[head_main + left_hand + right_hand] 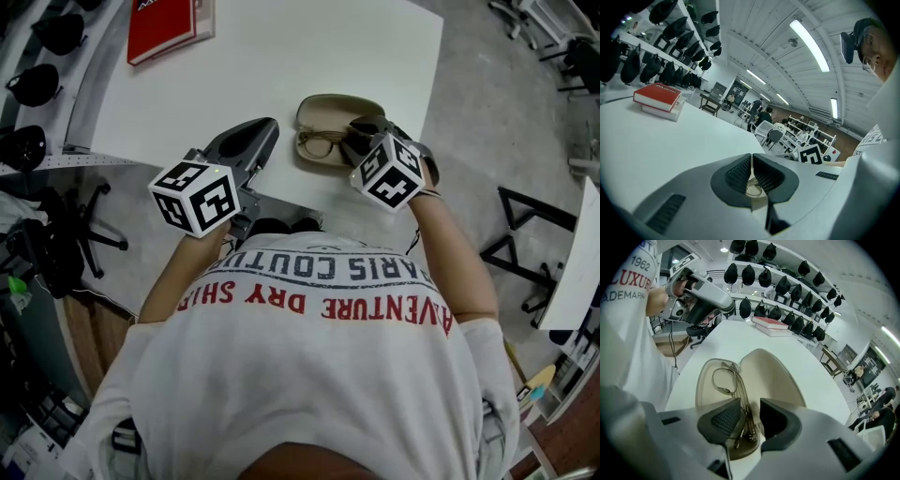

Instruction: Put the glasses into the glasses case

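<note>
White table (281, 75) beside shelves (84, 103) holds red book (169, 28) and glasses (321, 144) in glasses case (337, 105).

Thin-framed glasses (321, 143) lie folded inside the open beige glasses case (339, 105) — lid tilted back.

Glasses (322, 143) half hidden behind right tool (360, 137), red book (169, 26) cut by top edge, distant people (762, 114) too small
</note>
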`<state>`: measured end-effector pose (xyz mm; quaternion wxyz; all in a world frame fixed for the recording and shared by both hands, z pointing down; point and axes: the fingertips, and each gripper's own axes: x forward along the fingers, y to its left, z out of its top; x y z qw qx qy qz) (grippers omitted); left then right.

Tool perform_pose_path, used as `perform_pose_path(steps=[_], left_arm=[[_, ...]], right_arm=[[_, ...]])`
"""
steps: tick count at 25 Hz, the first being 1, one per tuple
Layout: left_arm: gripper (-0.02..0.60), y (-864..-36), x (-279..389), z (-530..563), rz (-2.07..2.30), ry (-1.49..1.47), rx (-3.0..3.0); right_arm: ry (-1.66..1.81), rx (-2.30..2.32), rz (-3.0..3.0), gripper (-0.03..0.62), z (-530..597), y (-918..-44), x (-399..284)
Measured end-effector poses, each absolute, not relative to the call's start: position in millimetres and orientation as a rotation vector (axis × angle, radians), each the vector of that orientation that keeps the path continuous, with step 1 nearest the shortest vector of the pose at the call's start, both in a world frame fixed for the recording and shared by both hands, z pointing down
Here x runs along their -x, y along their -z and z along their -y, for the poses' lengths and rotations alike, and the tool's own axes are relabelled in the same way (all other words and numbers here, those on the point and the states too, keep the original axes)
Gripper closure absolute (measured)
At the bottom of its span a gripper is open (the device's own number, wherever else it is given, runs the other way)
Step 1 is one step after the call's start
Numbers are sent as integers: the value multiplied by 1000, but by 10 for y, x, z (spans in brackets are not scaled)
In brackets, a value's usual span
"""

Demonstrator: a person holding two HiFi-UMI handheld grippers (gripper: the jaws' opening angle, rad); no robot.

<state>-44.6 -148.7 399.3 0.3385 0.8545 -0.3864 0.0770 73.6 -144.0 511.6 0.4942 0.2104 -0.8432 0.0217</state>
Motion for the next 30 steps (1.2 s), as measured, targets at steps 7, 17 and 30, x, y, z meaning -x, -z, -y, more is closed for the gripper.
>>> perform_pose_path(steps=[7, 17, 30], left_arm=[[545, -3918, 382, 1467, 978, -190, -2259], [545, -3553, -28, 1399, 827, -165, -2382], [545, -2984, -430, 1159, 614, -91, -2550]], right_arm=[[-109, -598, 2148, 407, 1433, -4807, -767], [-472, -998, 2657, 465, 1281, -3568, -976], [-466, -1244, 2916, 569, 952, -2844, -1233]])
